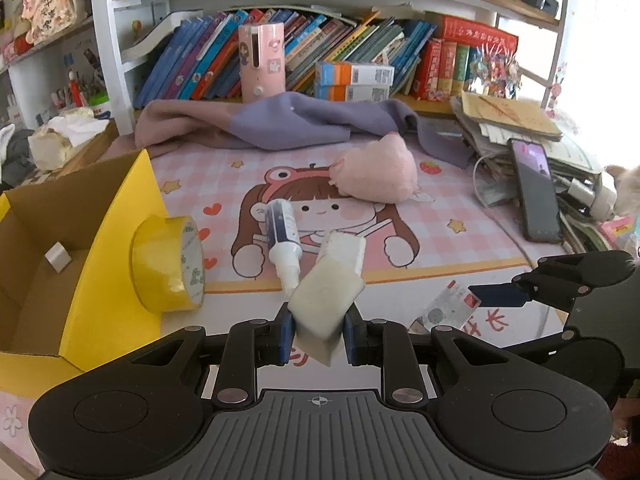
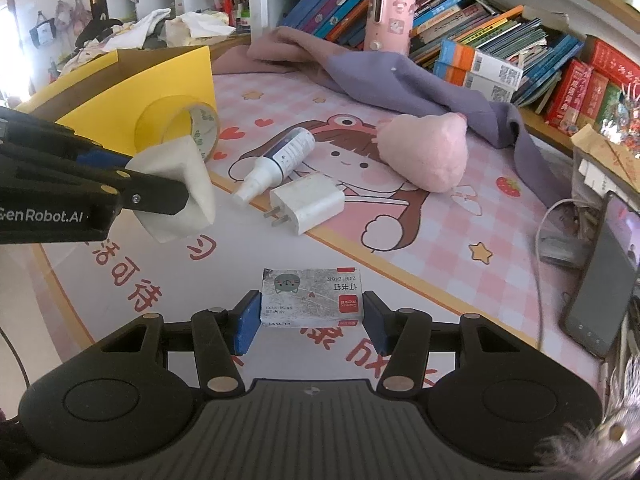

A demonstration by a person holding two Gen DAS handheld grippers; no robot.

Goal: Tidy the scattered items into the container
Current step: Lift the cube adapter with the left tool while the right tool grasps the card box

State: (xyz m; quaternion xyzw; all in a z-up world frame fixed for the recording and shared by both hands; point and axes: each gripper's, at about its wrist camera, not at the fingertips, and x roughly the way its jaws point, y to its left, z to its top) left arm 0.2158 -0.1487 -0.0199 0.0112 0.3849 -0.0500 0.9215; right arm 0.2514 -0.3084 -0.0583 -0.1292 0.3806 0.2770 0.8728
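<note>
A white eraser block (image 1: pixel 326 304) is clamped between the fingers of the left tool (image 1: pixel 318 332), lifted off the tabletop (image 2: pixel 400 256). To that tool's left sits the open yellow cardboard box (image 1: pixel 108 248), with a yellow tape roll (image 1: pixel 170 264) against its wall. The right tool (image 2: pixel 312 320) has its fingers apart, straddling a staple box (image 2: pixel 312 296) lying flat. Ahead lie a charger plug (image 2: pixel 308 202) and spray bottle (image 2: pixel 280 160).

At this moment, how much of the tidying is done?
Barely begun: the yellow box holds one small white piece. The left hand-held gripper grips a white block; the right hand-held gripper brackets the staple box. Tape roll, spray bottle, charger and pink toy remain.
</note>
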